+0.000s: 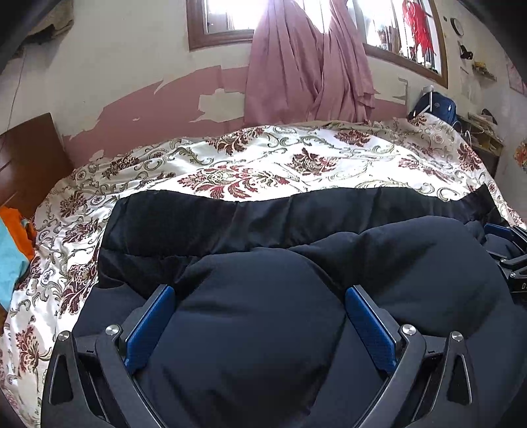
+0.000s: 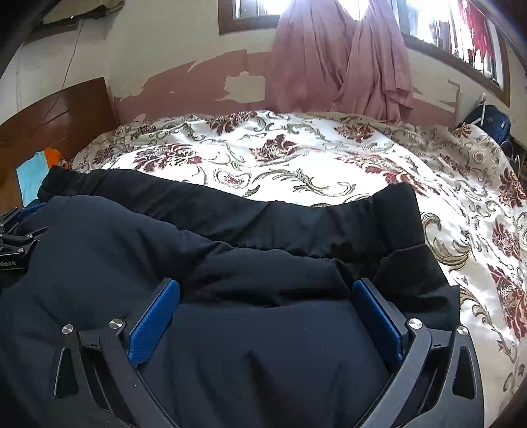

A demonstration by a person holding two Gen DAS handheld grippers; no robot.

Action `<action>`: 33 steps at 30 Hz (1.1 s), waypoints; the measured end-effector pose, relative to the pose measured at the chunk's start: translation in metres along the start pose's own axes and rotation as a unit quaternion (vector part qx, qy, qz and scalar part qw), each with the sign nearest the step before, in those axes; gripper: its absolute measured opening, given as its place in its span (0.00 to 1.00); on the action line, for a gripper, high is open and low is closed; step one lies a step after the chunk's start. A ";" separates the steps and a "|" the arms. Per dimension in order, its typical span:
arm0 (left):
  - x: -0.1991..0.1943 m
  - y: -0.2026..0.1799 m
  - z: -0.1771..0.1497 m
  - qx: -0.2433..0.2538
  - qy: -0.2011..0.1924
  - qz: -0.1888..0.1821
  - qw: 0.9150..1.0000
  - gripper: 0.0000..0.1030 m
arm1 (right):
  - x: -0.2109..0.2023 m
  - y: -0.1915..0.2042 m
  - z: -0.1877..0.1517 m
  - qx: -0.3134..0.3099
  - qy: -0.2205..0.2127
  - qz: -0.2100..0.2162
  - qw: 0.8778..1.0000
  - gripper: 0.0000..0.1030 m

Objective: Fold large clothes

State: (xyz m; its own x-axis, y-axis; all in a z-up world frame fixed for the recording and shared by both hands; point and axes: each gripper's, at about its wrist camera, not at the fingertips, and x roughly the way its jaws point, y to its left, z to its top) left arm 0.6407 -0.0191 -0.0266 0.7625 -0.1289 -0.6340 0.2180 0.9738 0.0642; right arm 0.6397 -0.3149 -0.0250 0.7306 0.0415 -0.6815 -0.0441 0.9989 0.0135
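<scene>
A dark navy padded jacket [image 1: 296, 237] lies across the near side of the bed [image 1: 263, 164], on its floral cover. The left tool [image 1: 260, 316] and right tool [image 2: 266, 312] each stand spread wide, with puffy fabric bulging between the 2 fingers of each. It looks soft, bulky and somewhat slippery, so thick gathered edges probably offer the surest hold.

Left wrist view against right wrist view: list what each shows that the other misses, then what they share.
Only the left wrist view shows the round wall clock and the right gripper at its right edge. Only the right wrist view shows the left gripper at its left edge. Both show the dark padded coat bulging between open jaws, the floral bedspread and the pink curtain.
</scene>
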 end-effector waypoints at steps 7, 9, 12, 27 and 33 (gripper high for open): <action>-0.029 0.024 0.006 -0.050 -0.015 -0.012 0.999 1.00 | -0.046 -0.027 -0.003 0.044 -0.042 0.036 0.998 0.99; -0.042 0.037 0.005 -0.078 -0.023 -0.014 0.997 1.00 | -0.060 -0.034 -0.006 0.046 -0.048 0.038 0.997 0.99; -0.060 0.056 0.000 -0.097 -0.029 -0.005 0.995 1.00 | -0.079 -0.042 -0.014 0.039 -0.048 0.035 0.997 0.99; -0.089 0.122 -0.046 -0.075 0.056 0.038 0.995 1.00 | -0.110 -0.097 -0.067 0.044 -0.013 0.000 0.999 0.99; -0.082 0.128 -0.063 -0.100 0.060 0.008 0.993 1.00 | -0.103 -0.102 -0.077 0.052 -0.010 0.010 0.999 0.99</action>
State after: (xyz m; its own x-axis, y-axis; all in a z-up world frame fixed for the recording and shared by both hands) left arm 0.5675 0.1280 -0.0152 0.6847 -0.1011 -0.7218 0.0722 0.9949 -0.0708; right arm 0.5158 -0.4223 -0.0126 0.7440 0.0610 -0.6654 0.0112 0.9945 0.1037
